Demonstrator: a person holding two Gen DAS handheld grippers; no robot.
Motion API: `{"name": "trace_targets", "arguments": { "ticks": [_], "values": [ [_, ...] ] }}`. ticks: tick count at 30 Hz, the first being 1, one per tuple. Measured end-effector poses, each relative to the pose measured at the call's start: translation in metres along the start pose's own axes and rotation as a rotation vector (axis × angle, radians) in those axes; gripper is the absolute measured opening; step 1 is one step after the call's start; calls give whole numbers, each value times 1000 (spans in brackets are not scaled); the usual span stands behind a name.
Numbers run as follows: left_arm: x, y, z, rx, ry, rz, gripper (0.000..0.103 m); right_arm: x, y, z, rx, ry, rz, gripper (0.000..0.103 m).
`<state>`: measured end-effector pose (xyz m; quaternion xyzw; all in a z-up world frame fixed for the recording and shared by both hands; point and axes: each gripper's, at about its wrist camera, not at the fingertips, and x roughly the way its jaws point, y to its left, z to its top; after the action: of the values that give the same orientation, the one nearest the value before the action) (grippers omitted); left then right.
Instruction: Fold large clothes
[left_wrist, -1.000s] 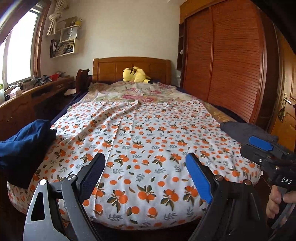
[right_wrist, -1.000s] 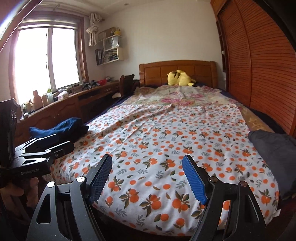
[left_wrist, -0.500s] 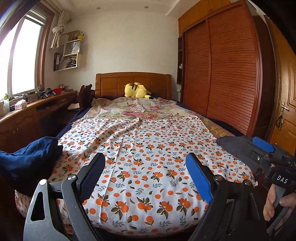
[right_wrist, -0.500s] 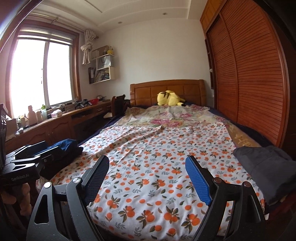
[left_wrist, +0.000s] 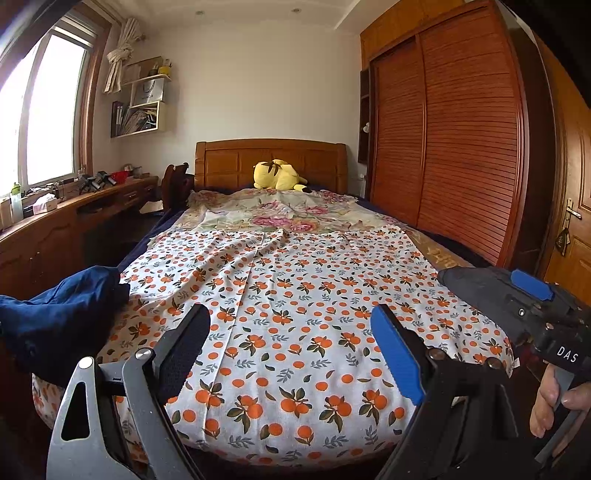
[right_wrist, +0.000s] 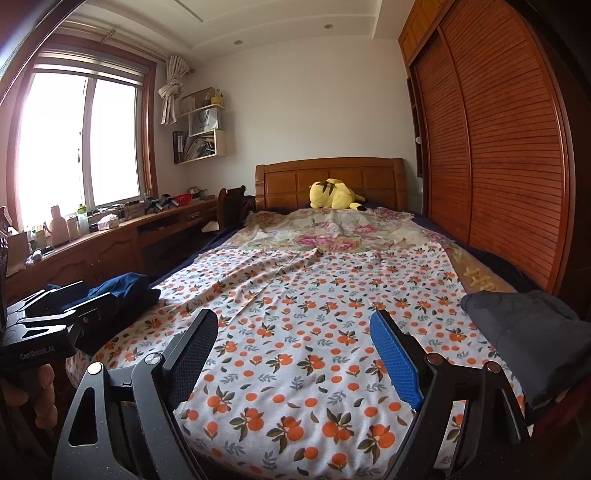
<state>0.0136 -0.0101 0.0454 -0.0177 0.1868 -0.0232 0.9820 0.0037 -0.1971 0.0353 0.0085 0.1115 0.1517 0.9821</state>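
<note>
Compared with a second ago, more of the wall, ceiling and headboard (left_wrist: 271, 160) is seen in both views, and less of the near bed edge; the cloths on the bed lie as they did. The jaws of the right tool (right_wrist: 291, 354) have just been opening a little, with nothing between them; only the printed cloth lies beyond them. The left tool (left_wrist: 291, 350) is seen with its jaws spread as wide as before, released and holding nothing.

Two tools are counted, each with one black pad and one blue pad. In the left wrist view the right tool (left_wrist: 532, 306) is seen at the right edge, gripped by a hand (left_wrist: 557, 398); in the right wrist view the left tool (right_wrist: 55, 321) is seen at the left edge.

One white cloth with an orange fruit print (left_wrist: 295, 295) is spread flat over the near half of the bed, its near edge hanging over the foot; a long crease runs up its middle. One flowered cloth (left_wrist: 280, 214) is laid beyond it, toward the headboard. One blue garment (left_wrist: 55, 317) is bunched at the left edge of the bed, and one dark grey garment (right_wrist: 524, 332) is heaped at the right edge. One yellow plush toy (left_wrist: 279, 176) is set against the headboard.

On the wall shelves (right_wrist: 201, 129) a white paper bag, binders and papers are kept. On the table (right_wrist: 110, 236) under the window, bottles and a red basket are stood.
</note>
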Motion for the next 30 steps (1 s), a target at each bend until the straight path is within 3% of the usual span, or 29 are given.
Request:
{"name": "trace_targets", "arguments": {
  "ticks": [30],
  "values": [
    [-1, 3, -6, 3, 12, 7, 89, 5, -10, -1, -10, 4, 7, 86]
  ]
}}
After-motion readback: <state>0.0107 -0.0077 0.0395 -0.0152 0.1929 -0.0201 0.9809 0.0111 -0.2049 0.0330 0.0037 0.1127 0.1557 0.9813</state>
